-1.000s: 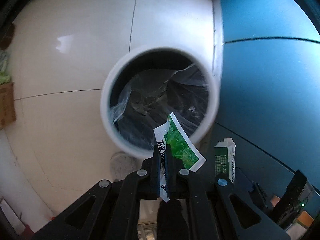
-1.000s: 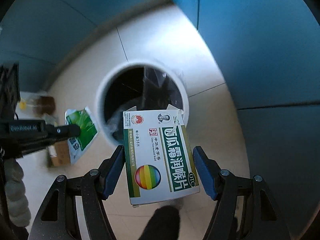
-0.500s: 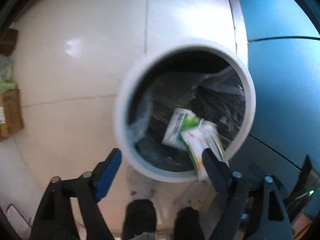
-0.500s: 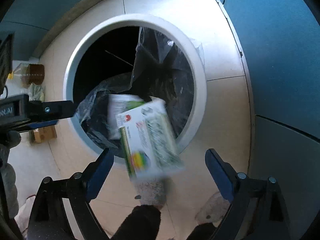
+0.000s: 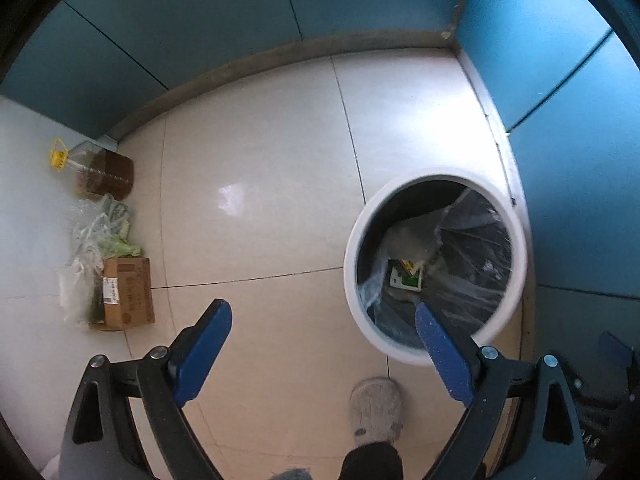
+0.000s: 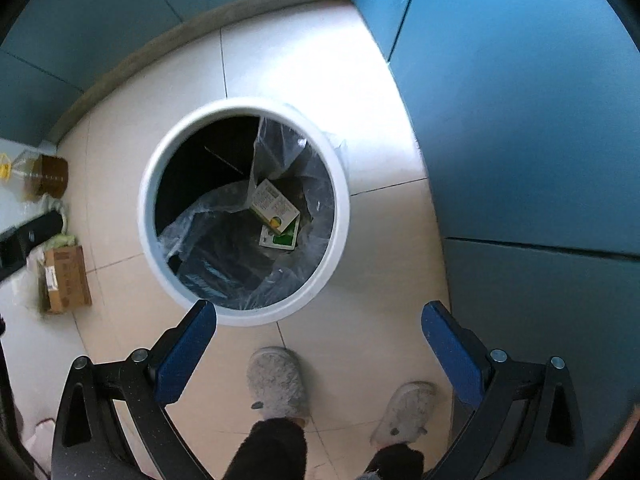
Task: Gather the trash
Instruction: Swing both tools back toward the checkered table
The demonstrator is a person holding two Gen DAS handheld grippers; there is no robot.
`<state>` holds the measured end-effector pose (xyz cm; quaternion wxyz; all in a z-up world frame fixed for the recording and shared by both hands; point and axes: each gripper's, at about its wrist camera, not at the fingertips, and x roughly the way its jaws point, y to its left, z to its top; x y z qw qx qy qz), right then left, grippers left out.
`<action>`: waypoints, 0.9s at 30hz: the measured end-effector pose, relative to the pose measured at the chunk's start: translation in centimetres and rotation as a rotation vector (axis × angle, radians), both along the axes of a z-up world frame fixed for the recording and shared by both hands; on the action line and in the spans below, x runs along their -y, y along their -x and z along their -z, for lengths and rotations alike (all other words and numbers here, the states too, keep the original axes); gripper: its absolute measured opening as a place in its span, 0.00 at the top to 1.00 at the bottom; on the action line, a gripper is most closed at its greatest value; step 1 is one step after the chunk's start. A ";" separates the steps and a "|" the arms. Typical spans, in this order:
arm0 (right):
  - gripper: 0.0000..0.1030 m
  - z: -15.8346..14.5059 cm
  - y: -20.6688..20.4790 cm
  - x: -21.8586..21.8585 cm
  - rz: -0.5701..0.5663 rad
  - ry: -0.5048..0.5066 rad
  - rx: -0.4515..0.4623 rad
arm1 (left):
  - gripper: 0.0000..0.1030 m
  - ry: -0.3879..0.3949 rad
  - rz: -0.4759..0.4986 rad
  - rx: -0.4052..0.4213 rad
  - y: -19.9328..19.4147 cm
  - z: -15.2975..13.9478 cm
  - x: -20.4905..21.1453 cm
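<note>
A white round trash bin [image 6: 340, 216] with a clear plastic liner stands on the tiled floor beside a blue wall; it also shows at the right of the left wrist view [image 5: 354, 248]. A white medicine box [image 6: 274, 206] lies at the bottom on a green and white packet [image 6: 282, 238]; both show small in the left wrist view [image 5: 405, 276]. My left gripper [image 5: 322, 344] is open and empty, above the floor left of the bin. My right gripper [image 6: 318, 344] is open and empty, above the bin's near rim.
A cardboard box [image 5: 128, 294], a plastic bag of greens [image 5: 98, 236] and an oil jug [image 5: 100, 170] sit along the left wall. The person's grey slippers [image 6: 278, 384] stand just before the bin. Blue walls [image 6: 520, 120] close off the right and back.
Both grippers opened. The green packet and the medicine box fell into the bin and now lie at its bottom. Both grippers have drawn up and back from the bin.
</note>
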<state>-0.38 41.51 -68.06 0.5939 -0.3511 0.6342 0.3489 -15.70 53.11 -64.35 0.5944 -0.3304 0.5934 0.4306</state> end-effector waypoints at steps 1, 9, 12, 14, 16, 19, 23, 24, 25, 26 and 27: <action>0.00 -1.1 0.1 0.2 0.007 -0.007 -0.001 | 0.09 0.001 0.006 0.008 0.2 -1.7 0.6; 0.00 -13.9 1.1 1.3 0.043 -0.065 0.019 | 0.09 -0.010 0.047 0.050 1.0 -12.8 3.6; 0.00 -20.0 1.7 1.8 0.039 -0.095 0.033 | 0.09 -0.023 0.061 0.057 1.5 -17.7 4.6; 0.00 -23.7 2.1 2.1 0.036 -0.124 0.037 | 0.09 -0.042 0.071 0.074 2.0 -21.3 5.5; 0.00 -27.8 2.5 2.5 0.025 -0.151 0.055 | 0.09 -0.058 0.081 0.092 2.3 -24.5 6.5; 0.00 -33.5 3.3 3.3 0.019 -0.194 0.073 | 0.09 -0.061 0.084 0.122 2.8 -28.1 7.7; 0.00 -39.4 4.0 4.7 0.030 -0.245 0.073 | 0.09 -0.077 0.085 0.149 3.5 -33.0 9.3; 0.00 -40.5 4.0 5.1 0.035 -0.261 0.069 | 0.09 -0.082 0.083 0.151 3.7 -33.9 9.5; 0.00 -41.6 4.1 5.6 0.044 -0.278 0.055 | 0.09 -0.091 0.076 0.151 3.8 -35.2 9.7; 0.00 -42.7 3.9 6.0 0.061 -0.293 0.039 | 0.09 -0.099 0.074 0.148 3.7 -35.9 9.8; 0.00 -43.6 3.5 6.6 0.084 -0.312 0.020 | 0.09 -0.110 0.075 0.143 3.5 -36.7 9.9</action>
